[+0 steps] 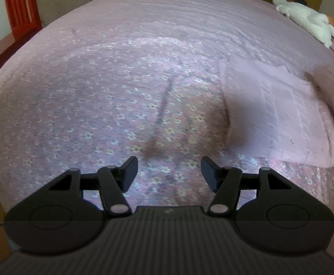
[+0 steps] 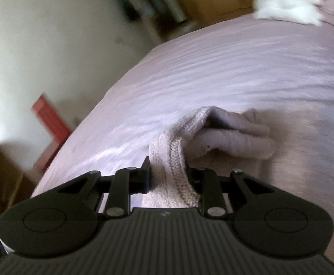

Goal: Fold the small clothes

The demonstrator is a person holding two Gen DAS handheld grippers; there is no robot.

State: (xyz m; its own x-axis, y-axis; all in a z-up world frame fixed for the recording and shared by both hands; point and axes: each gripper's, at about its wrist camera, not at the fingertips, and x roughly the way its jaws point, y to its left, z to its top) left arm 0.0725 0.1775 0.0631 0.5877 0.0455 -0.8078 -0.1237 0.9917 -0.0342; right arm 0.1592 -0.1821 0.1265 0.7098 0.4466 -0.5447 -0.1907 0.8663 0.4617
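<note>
A pale pink knitted garment (image 2: 226, 137) hangs bunched in front of my right gripper (image 2: 169, 174), which is shut on its ribbed edge (image 2: 178, 160) and holds it above the bed; the view is tilted and blurred. In the left wrist view the same pink garment (image 1: 281, 112) lies partly spread on the bed at the right, its right side lifted out of frame. My left gripper (image 1: 169, 171) hovers open over the flowered bedspread (image 1: 121, 105), left of the garment, with nothing between its fingers.
The pink bedspread (image 2: 235, 68) covers a wide bed. A white soft toy (image 1: 308, 18) lies at the far right corner, seen again as a white soft toy (image 2: 288, 6). A red wooden chair (image 1: 18, 16) stands beyond the bed's left edge. Brown cupboards line the back wall.
</note>
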